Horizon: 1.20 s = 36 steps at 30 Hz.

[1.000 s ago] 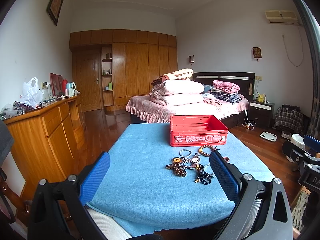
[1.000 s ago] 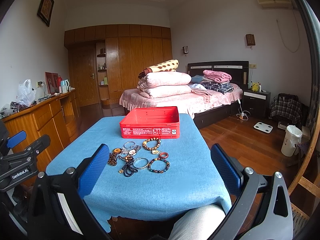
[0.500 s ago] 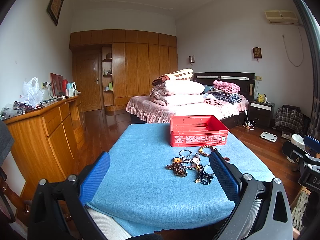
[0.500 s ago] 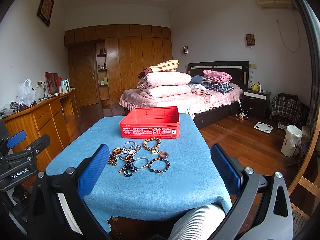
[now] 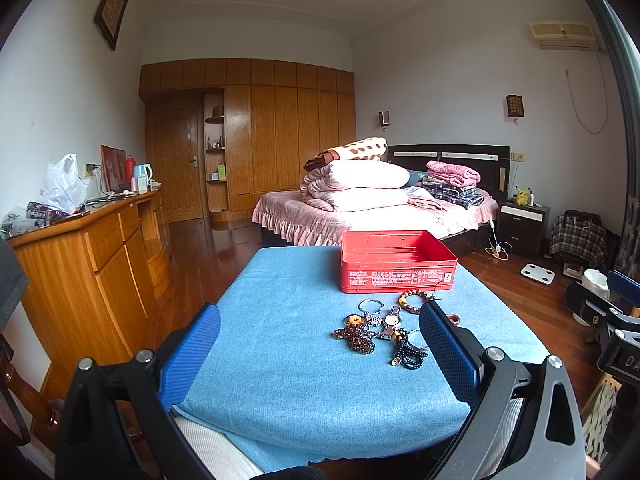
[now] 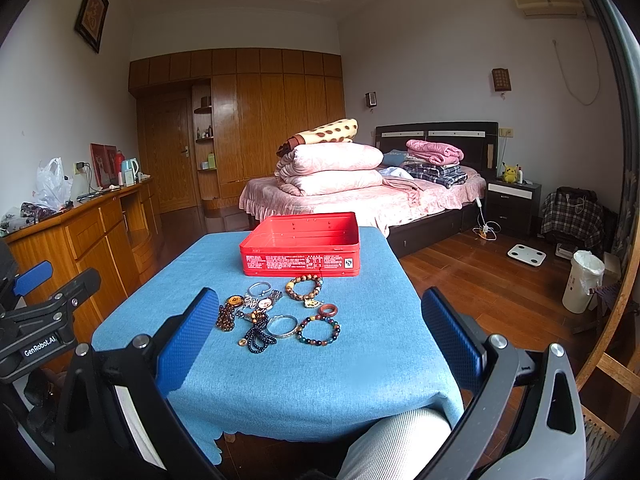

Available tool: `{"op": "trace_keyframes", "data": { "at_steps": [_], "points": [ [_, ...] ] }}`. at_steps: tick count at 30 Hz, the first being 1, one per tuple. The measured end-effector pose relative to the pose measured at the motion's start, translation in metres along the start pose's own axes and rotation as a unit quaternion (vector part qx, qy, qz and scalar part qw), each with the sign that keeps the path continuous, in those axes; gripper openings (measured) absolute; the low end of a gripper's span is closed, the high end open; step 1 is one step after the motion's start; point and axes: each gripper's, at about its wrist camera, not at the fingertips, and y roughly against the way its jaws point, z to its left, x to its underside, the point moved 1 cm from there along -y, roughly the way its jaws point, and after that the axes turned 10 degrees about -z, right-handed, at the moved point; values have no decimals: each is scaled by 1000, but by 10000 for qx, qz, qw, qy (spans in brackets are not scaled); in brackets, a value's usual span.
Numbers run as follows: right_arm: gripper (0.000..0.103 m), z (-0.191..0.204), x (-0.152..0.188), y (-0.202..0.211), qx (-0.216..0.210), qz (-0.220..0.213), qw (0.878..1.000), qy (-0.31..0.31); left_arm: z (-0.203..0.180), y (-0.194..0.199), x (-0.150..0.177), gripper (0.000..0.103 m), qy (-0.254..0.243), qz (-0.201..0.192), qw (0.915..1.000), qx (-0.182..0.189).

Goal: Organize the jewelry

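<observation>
Hovering wide open and empty: left gripper (image 5: 320,344), right gripper (image 6: 316,328); jewelry pile (image 6: 276,316) near red tin (image 6: 300,248), within easy reach for loading.

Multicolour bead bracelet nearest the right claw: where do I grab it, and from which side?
Take the multicolour bead bracelet from above with the right claw, pinching its near-right arc. It lies flat as an open loop, that arc bordered by bare blue cloth; its left side crowds the silver bangle.
</observation>
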Motion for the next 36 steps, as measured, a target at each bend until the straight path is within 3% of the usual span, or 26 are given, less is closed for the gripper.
{"op": "trace_keyframes", "data": {
  "at_steps": [21,36],
  "points": [
    [98,2,6,-11,-10,184,9998,4,4,-18,8,97,33,225,9997,-29],
    [98,-1,22,-63,-41,676,9977,21,5,-80,29,97,-25,788,9968,-94]
  ]
}}
